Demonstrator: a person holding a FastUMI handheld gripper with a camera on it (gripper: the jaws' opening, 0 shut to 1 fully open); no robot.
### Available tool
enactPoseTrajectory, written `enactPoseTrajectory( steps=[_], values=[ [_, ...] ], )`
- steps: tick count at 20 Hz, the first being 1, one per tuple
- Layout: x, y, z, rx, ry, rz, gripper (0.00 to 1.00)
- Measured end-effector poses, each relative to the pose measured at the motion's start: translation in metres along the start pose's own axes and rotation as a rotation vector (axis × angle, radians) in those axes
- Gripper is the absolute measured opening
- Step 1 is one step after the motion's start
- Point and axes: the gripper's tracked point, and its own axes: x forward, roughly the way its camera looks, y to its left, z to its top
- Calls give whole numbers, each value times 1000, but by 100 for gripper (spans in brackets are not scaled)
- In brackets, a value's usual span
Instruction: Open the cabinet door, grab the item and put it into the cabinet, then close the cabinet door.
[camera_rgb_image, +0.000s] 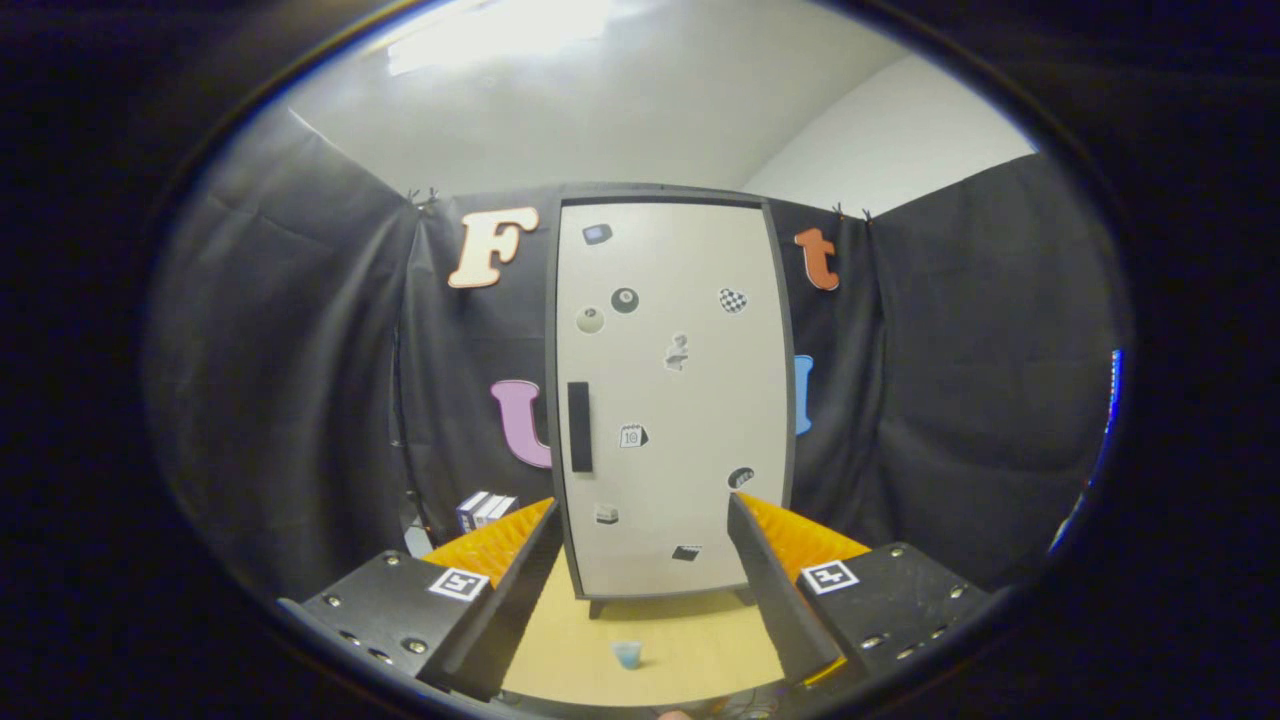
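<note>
The jaws stand wide apart, gripping nothing. Between them on the pale wooden worktop (690, 640) sits a small light-blue item (627, 654). Beyond them stands the tall white cabinet (672, 400), door shut, dotted with stickers, dark handle (579, 427) at its left edge.

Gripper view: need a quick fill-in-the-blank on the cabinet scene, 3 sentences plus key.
1. The cabinet door is ____.
2. The dark handle sits near the door's ____ edge.
3. The tongs are ____, fingers spread with nothing between them; the small blue item lies on the wooden table ahead of them.

Missing words: closed; left; open
</note>
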Motion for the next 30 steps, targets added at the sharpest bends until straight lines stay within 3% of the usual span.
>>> enactPoseTrajectory(
  steps=[15,25,30],
  values=[
    [31,-4,-5,-25,34,18,98],
    [142,60,-23,-24,74,146,98],
    [204,86,-30,-26,87,164,98]
  ],
)
